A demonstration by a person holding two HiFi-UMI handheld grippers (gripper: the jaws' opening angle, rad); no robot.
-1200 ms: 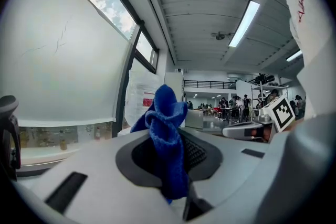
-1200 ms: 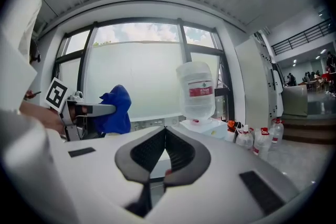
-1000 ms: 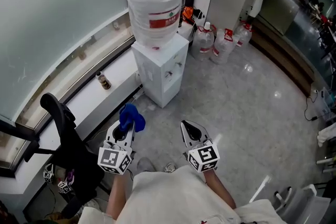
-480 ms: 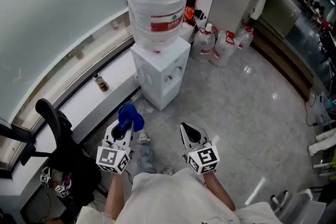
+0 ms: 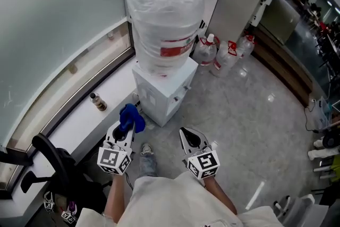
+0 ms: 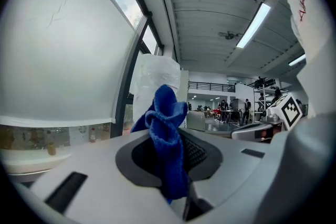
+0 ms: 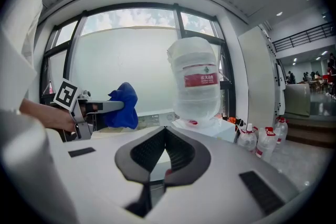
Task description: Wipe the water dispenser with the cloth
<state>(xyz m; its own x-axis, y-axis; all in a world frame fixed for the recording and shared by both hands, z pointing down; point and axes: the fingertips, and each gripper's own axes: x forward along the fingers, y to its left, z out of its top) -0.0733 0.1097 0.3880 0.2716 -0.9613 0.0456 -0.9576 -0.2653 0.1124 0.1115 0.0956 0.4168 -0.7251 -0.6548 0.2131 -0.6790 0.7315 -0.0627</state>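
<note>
The white water dispenser point(image 5: 159, 93) stands against the window ledge, with a big plastic-wrapped bottle point(image 5: 164, 21) on top; the bottle point(image 7: 197, 78) also shows ahead in the right gripper view. My left gripper point(image 5: 126, 127) is shut on a bunched blue cloth point(image 5: 130, 117), just short of the dispenser's lower left corner. That cloth point(image 6: 167, 139) fills the jaws in the left gripper view. My right gripper point(image 5: 187, 133) is shut with nothing in it, a little to the right and back from the dispenser's front.
Spare water bottles point(image 5: 226, 50) stand on the floor to the dispenser's right by a white pillar. A small brown bottle point(image 5: 98, 102) sits on the window ledge at left. A black chair point(image 5: 56, 162) is at my lower left. My shoe point(image 5: 147, 152) shows between the grippers.
I have stepped closer: the dispenser and its bottle now loom larger and nearer both grippers. The chair has slid toward the lower left. Both grippers keep their state.
</note>
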